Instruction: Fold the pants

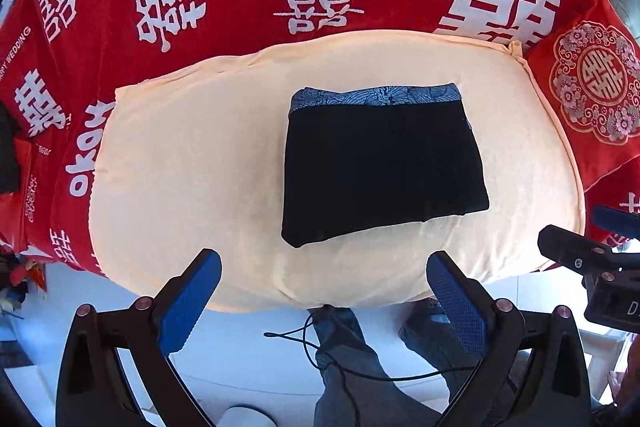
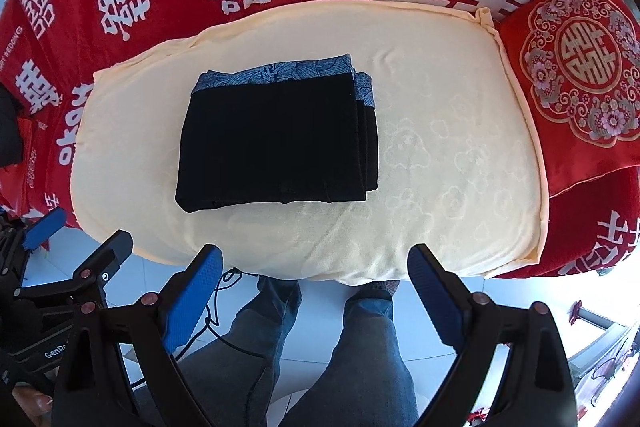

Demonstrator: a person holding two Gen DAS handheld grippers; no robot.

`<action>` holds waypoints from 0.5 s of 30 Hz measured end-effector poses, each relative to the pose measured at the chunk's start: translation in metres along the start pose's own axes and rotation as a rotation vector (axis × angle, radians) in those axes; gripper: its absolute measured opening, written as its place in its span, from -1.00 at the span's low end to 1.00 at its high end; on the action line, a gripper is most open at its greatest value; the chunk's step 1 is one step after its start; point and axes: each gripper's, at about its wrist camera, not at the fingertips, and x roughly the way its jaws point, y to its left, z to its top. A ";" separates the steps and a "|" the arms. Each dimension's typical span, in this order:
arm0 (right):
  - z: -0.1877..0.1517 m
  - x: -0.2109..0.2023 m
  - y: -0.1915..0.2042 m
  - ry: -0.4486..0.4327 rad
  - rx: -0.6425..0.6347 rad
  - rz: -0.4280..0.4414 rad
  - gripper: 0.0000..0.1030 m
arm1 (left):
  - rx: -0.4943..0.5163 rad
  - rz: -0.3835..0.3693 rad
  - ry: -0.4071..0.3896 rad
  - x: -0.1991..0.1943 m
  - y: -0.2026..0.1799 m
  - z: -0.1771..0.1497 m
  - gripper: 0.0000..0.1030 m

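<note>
While the folded pants (image 1: 382, 163) lie on the cushion (image 1: 192, 163), each claw (image 1: 324, 275) (image 2: 316, 267) gapes wide, empty.

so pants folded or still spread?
Folded: the black pants lie as a compact rectangle with stacked layers at their right edge, on the cream pad.

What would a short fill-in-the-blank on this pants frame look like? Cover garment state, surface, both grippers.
1. The black pants lie ____ into a compact rectangle.
2. They rest on a ____-coloured cushion.
3. The left gripper and right gripper both have jaws ____, holding nothing.
4. The patterned blue waistband sits on the edge ____ from the grippers.

Missing words: folded; cream; open; farthest
</note>
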 end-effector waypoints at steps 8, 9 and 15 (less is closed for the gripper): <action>0.002 0.000 0.005 0.001 -0.015 -0.008 0.85 | 0.011 0.016 -0.010 -0.001 -0.001 0.004 1.00; 0.002 0.000 0.005 0.001 -0.013 -0.009 0.85 | 0.013 0.016 -0.010 -0.001 -0.001 0.004 1.00; 0.005 0.002 0.005 0.007 -0.013 -0.009 0.85 | 0.022 0.027 -0.017 -0.002 -0.002 0.005 1.00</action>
